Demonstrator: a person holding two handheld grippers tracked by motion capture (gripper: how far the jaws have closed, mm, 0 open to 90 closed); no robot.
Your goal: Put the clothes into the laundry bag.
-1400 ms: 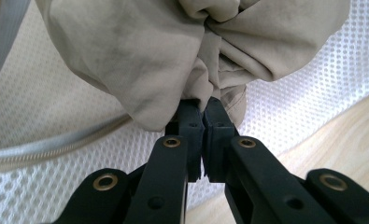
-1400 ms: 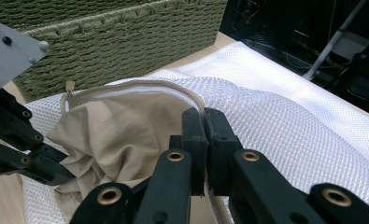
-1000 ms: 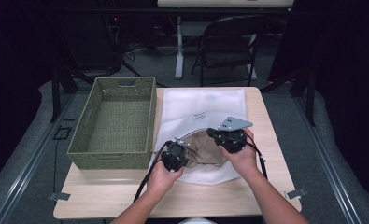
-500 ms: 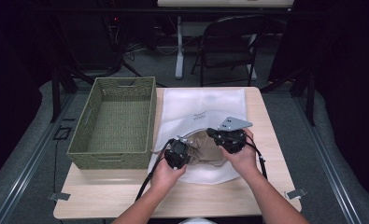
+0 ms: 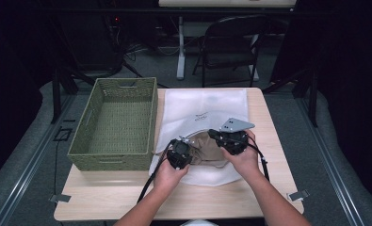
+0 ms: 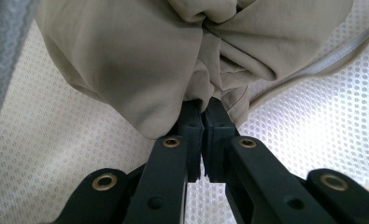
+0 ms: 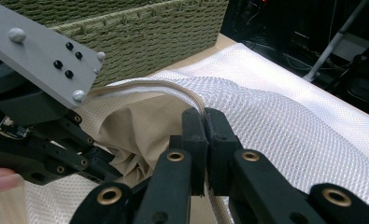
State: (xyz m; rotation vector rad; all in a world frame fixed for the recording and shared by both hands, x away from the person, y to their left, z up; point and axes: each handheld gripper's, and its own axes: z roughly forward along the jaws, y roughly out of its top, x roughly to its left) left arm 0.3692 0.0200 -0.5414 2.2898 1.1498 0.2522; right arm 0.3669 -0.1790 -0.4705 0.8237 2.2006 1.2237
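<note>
Scene: wooden bench (image 5: 108, 200) seen from the high view, person's forearms entering from the bottom edge.
Bag: white mesh laundry bag (image 5: 200, 106) lying flat on the bench, right of the basket, its near end under the hands; mesh weave plain in the left gripper view (image 6: 56, 154) and in the right gripper view (image 7: 285, 126).
Bag opening: zipper edge (image 7: 173, 88) runs in a raised curve across the right gripper view, arching over the tan cloth.
Garment: crumpled tan garment (image 5: 212, 147) sits at the near end of the mesh bag, between the two grippers; bunched in folds (image 6: 140, 60); seen under the zipper edge (image 7: 135, 130).
Left gripper: (image 5: 180, 153) held in the left hand, at the left side of the garment, just right of the basket's near corner.
Left jaws: closed together with a fold of the tan garment pinched at the tips; cloth hangs over and around the tips (image 6: 202, 105).
Right gripper: (image 5: 230, 139) held in the right hand, grey three-cornered plate on top, at the right side of the garment.
Right jaws: pressed shut on the zipper edge of the mesh bag; edge passes between the tips (image 7: 203, 116).
Gripper spacing: near each other, garment between them; left gripper's body and plate show at the left of the right gripper view.
Basket: green woven basket (image 5: 92, 153) on the left half of the bench, just beside the mesh bag; its wall (image 7: 140, 32).
Background: dark folding chair (image 5: 230, 47) beyond the far edge of the bench, on grey floor.
</note>
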